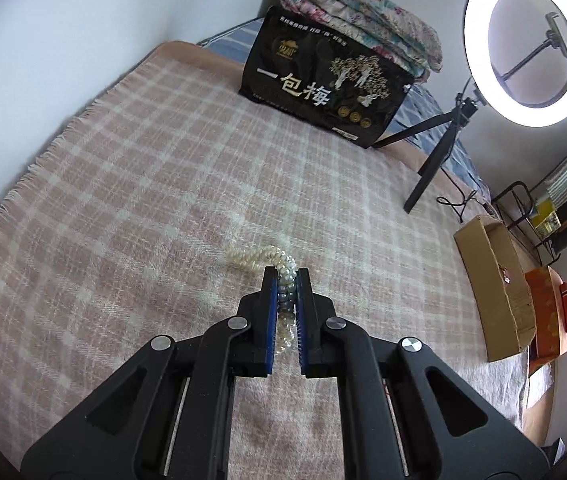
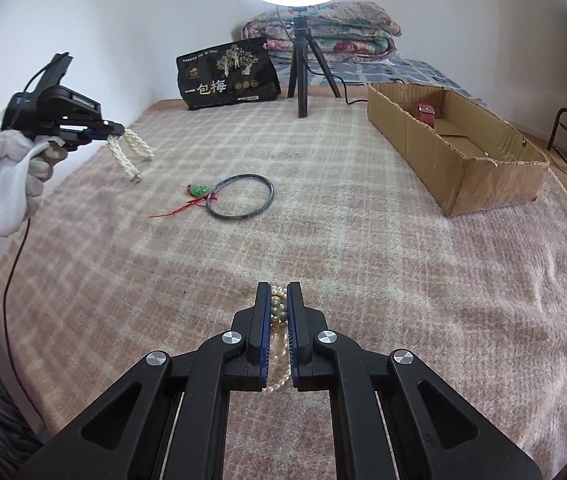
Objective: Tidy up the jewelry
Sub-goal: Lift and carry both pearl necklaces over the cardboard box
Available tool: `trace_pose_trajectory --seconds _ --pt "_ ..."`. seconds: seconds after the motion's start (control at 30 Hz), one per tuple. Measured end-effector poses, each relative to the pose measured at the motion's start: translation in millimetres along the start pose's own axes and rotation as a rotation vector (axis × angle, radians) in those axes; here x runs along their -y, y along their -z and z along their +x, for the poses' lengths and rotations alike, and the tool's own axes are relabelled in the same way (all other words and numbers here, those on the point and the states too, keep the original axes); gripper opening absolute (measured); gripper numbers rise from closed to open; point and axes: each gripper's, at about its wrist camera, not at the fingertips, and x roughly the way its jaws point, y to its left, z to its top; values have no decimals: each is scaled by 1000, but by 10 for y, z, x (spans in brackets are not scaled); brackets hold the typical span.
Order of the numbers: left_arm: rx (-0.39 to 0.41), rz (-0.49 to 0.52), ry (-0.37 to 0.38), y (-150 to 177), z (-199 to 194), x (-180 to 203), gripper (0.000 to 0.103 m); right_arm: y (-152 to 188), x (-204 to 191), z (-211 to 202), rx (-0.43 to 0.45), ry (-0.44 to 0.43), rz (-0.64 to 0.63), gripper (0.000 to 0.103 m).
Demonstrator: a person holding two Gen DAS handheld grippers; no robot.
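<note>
Both claws clamped on pearl strands: left claw far from cardboard box, right claw nearer.

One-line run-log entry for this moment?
left gripper: shut on braided pearl bracelet | right gripper: shut on round-pearl strand | cardboard box: red item inside

A: right gripper is clamped on a pearl strand, near the blanket's front edge.
B: yep, left gripper dangles a pearl necklace over the left edge.
</note>
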Motion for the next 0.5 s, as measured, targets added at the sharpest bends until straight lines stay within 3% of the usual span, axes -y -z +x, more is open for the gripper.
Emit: trace_pose_trajectory --seconds 0.5 --pt "49 79 82 23 -345 315 6 -231 37 -385 102 -16 -2 6"
